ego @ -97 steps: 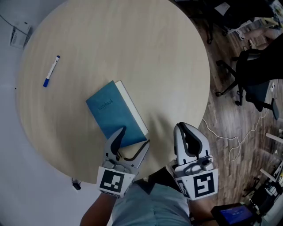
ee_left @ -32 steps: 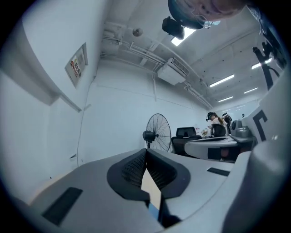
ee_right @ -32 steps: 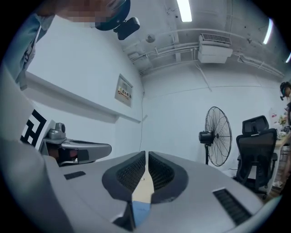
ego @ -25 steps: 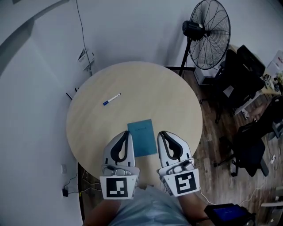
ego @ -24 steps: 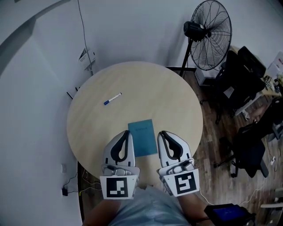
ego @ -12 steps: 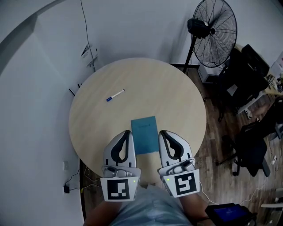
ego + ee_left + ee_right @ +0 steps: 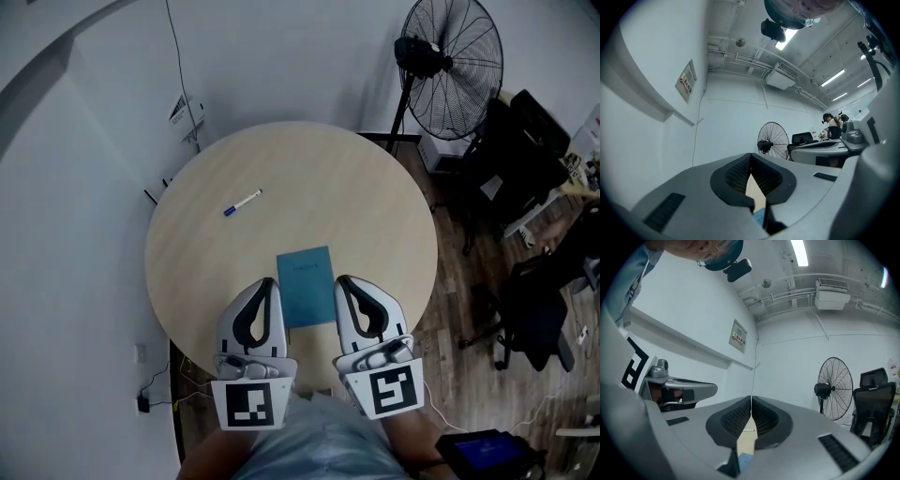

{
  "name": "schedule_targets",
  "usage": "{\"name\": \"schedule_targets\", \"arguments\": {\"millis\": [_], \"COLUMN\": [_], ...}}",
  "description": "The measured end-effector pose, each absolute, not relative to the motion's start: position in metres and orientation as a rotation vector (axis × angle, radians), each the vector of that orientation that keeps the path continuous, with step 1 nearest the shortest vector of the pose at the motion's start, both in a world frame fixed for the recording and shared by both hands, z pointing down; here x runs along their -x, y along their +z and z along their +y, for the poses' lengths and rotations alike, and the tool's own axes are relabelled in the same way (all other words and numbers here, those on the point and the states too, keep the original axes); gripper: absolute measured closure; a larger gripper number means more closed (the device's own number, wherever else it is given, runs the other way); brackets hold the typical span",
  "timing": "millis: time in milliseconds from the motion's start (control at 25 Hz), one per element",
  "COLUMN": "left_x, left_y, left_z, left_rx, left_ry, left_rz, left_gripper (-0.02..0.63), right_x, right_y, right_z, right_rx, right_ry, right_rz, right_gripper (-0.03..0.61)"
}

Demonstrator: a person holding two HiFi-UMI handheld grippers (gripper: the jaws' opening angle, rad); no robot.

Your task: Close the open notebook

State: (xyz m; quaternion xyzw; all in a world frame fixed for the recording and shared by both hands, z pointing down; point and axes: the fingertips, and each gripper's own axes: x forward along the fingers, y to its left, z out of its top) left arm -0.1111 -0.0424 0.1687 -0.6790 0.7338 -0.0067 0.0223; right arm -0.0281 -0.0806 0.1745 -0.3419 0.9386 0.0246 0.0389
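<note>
A blue notebook (image 7: 307,287) lies closed and flat on the round wooden table (image 7: 366,197), near its front edge. My left gripper (image 7: 274,284) is held level just left of the notebook, high above the table, jaws shut with nothing in them. Level with it, my right gripper (image 7: 342,282) hangs just right of the notebook, jaws shut and empty too. In the left gripper view my left gripper (image 7: 750,156) shows a sliver of the notebook (image 7: 759,217) through its jaw slot. The right gripper view has my right gripper (image 7: 751,399) with its pads meeting.
A blue-capped marker (image 7: 242,202) lies on the table's far left part. A standing fan (image 7: 452,70) is behind the table to the right, with office chairs (image 7: 530,314) on the wooden floor at right. A white wall with a cable (image 7: 176,66) runs behind.
Several seconds ago the view was close over the table with the left jaws open by the notebook. Over the last second both grippers and the notebook have kept their places; only the view drifts slightly.
</note>
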Motion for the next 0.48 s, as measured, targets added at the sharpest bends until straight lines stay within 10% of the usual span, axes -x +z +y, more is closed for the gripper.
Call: {"name": "schedule_targets", "arguments": {"millis": [480], "left_x": [0.1195], "left_y": [0.1644], "left_z": [-0.0419], "left_rx": [2.089], "left_ry": [-0.026], "left_rz": [2.279], "left_gripper": [0.595], "right_x": [0.0279], "right_y": [0.1704], "right_z": [-0.0848], "right_rx": [1.068], "right_ry": [0.08], "right_rz": [2.873], "right_gripper": [0.531]}}
